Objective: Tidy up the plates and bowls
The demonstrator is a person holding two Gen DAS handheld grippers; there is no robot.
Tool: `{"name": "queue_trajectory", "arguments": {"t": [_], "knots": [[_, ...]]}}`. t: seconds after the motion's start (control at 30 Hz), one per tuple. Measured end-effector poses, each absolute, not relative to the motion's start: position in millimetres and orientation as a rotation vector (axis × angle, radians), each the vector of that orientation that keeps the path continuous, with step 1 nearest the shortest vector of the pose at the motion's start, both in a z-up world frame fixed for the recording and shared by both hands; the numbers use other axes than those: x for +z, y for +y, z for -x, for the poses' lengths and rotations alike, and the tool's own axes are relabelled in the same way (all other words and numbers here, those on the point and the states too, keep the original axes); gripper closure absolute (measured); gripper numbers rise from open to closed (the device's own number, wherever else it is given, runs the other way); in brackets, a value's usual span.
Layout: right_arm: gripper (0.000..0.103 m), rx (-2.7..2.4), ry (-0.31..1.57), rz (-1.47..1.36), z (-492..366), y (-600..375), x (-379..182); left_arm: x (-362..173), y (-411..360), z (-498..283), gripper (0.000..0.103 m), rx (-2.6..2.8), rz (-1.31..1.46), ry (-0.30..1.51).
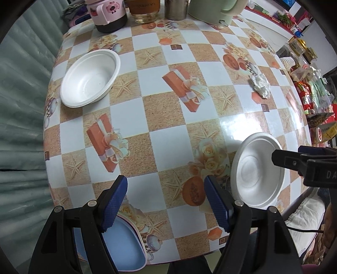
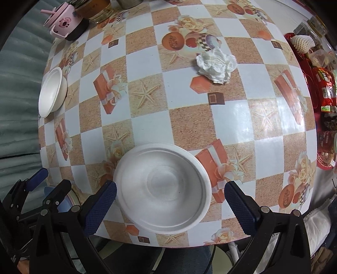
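Observation:
A white foam bowl point(image 2: 162, 187) stands upright near the table's front edge. My right gripper point(image 2: 170, 185) hovers over it, open wide, its blue pads off the rim on both sides. In the left wrist view the same bowl point(image 1: 259, 170) sits at the right under the right gripper point(image 1: 290, 158). My left gripper point(image 1: 166, 179) is open above bare tablecloth with nothing between its fingers. Under its left finger, at the front edge, lies a light blue plate point(image 1: 124, 248). A second white bowl point(image 1: 90, 78) stands at the far left edge of the table, also in the right wrist view point(image 2: 52, 92).
A crumpled white tissue point(image 2: 214, 63) lies mid-table on the chequered tablecloth point(image 2: 189, 120). A pink cup point(image 1: 107, 14), a jar point(image 1: 144, 10), a metal cup and a green kettle point(image 1: 212, 10) line the far edge. Snack packets point(image 2: 324, 88) crowd the right side. A grey-green curtain point(image 1: 21, 105) hangs at the left.

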State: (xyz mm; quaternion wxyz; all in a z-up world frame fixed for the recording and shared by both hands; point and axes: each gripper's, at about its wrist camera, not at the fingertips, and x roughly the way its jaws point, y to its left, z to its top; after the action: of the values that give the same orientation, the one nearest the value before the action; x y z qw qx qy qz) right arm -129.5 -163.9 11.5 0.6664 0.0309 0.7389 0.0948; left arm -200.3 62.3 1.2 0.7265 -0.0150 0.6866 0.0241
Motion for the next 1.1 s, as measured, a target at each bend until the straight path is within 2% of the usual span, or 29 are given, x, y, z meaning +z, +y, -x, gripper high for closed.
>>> {"name": "queue_trajectory", "arguments": {"t": [0.6, 1.1], "knots": [[0.000, 0.232, 1.686, -0.033, 119.2, -140.2, 10.4, -2.4, 87.6, 192.8, 0.025, 0.080, 0.072, 1.529], [0.000, 0.397, 1.639, 0.043, 46.0, -28.8, 15.0, -8.3, 217.0, 123.0, 0.025, 0.335, 0.145, 1.466]]}}
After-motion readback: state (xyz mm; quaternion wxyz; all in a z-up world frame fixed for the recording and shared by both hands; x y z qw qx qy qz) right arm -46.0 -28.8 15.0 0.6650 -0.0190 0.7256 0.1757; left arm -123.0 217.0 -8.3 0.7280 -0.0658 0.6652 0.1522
